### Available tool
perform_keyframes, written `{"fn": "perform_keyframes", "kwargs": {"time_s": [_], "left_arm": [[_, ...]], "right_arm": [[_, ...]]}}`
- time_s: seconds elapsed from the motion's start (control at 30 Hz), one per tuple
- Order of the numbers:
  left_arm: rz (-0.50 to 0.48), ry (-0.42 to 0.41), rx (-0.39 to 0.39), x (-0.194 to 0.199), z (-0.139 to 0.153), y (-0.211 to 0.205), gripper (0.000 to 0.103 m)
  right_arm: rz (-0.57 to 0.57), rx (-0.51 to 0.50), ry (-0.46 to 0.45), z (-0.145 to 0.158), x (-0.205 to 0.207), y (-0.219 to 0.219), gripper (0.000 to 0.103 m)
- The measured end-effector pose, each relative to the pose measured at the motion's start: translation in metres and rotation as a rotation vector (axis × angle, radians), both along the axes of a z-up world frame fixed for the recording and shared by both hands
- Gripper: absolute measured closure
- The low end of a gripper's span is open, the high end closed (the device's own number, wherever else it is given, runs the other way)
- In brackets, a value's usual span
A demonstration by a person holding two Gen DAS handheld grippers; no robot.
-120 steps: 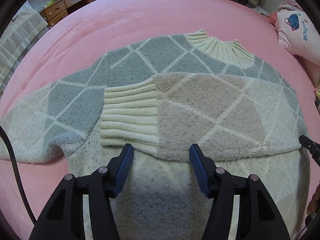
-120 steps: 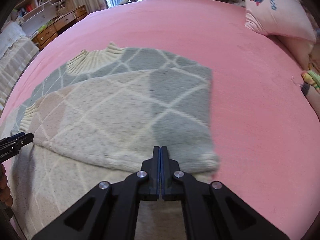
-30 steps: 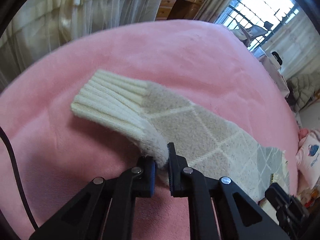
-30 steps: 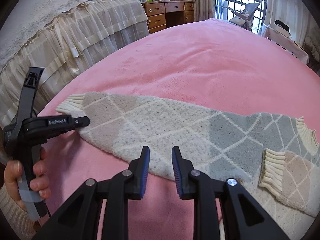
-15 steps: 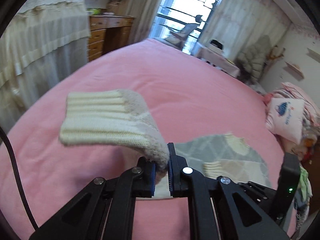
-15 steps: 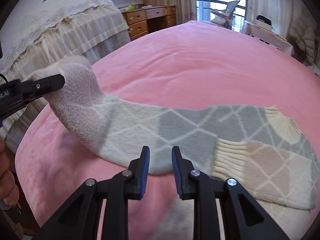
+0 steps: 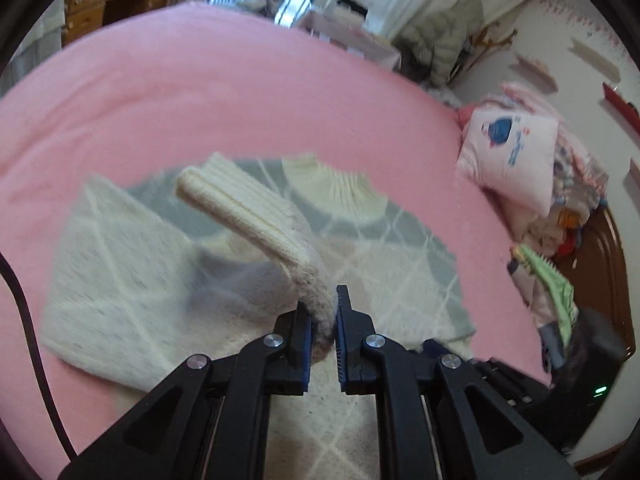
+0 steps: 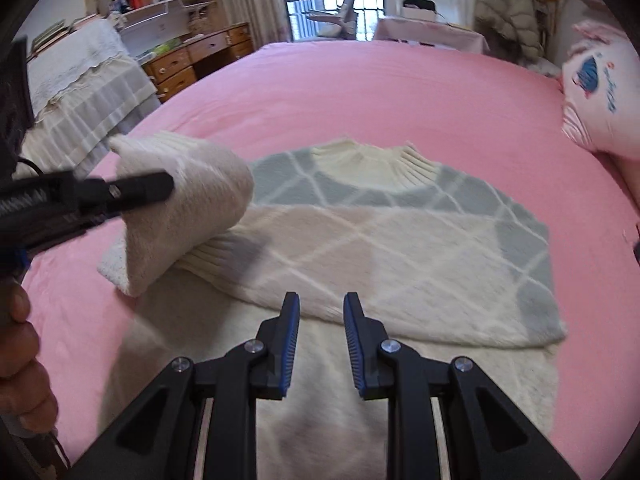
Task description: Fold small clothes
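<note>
bed (image 8: pixel 360 92): pink, bearing sweater (image 8: pixel 360 248) at centre | sweater: one sleeve lay folded across chest, second sleeve (image 7: pixel 256 216) lifted at 9 o'clock, body fold judged undone | left gripper (image 7: pixel 323 320): fingers clamped on second sleeve | right gripper (image 8: pixel 320 320): fingers parted, empty

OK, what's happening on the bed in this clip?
A person is folding a knit sweater on the pink bed. The left gripper has its jaws shut on one sleeve, lifted over the sweater's body. The right gripper hovers with open, empty jaws. The other sleeve already lies folded across the chest.
</note>
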State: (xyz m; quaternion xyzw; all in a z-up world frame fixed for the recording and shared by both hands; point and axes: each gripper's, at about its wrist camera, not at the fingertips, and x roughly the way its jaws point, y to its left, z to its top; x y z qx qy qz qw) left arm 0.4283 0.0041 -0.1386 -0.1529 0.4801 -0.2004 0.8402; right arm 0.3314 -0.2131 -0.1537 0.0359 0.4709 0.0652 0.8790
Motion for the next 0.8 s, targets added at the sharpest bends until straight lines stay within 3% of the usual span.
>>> {"fn": "perform_keyframes", "kwargs": {"time_s": [0.1, 0.17, 0.23, 0.27, 0.33, 0.43, 0.53, 0.63, 0.7, 0.8], "left_arm": [[-0.044, 0.102, 0.052, -0.001, -0.041, -0.024, 0.09], [-0.057, 0.164, 0.063, -0.004, -0.059, -0.03, 0.072], [-0.06, 0.177, 0.05, -0.015, -0.066, -0.022, 0.067], [-0.061, 0.176, 0.047, -0.018, -0.066, -0.02, 0.058], [-0.051, 0.144, 0.054, -0.029, -0.054, -0.008, 0.049], [-0.069, 0.078, 0.082, -0.041, -0.031, 0.009, 0.045], [-0.072, -0.005, 0.156, -0.051, -0.002, 0.036, 0.037], [-0.025, -0.117, 0.305, -0.065, 0.016, 0.078, 0.028], [-0.003, -0.149, 0.399, -0.068, 0.014, 0.099, 0.028], [0.04, -0.117, 0.48, -0.065, -0.002, 0.129, 0.028]], "right_arm": [[-0.022, 0.002, 0.027, -0.012, -0.006, -0.027, 0.08], [-0.036, 0.017, 0.049, -0.019, -0.009, -0.041, 0.08], [-0.04, 0.042, 0.067, -0.023, -0.011, -0.051, 0.08], [-0.038, 0.054, 0.07, -0.023, -0.011, -0.053, 0.08], [-0.028, 0.08, 0.073, -0.023, -0.01, -0.054, 0.08], [-0.003, 0.139, 0.072, -0.018, -0.006, -0.049, 0.078], [0.008, 0.208, 0.065, -0.011, 0.001, -0.041, 0.059], [0.007, 0.29, 0.058, -0.003, 0.009, -0.037, 0.051], [-0.008, 0.307, 0.065, -0.001, 0.015, -0.035, 0.049], [-0.04, 0.304, 0.094, -0.004, 0.024, -0.037, 0.048]]}}
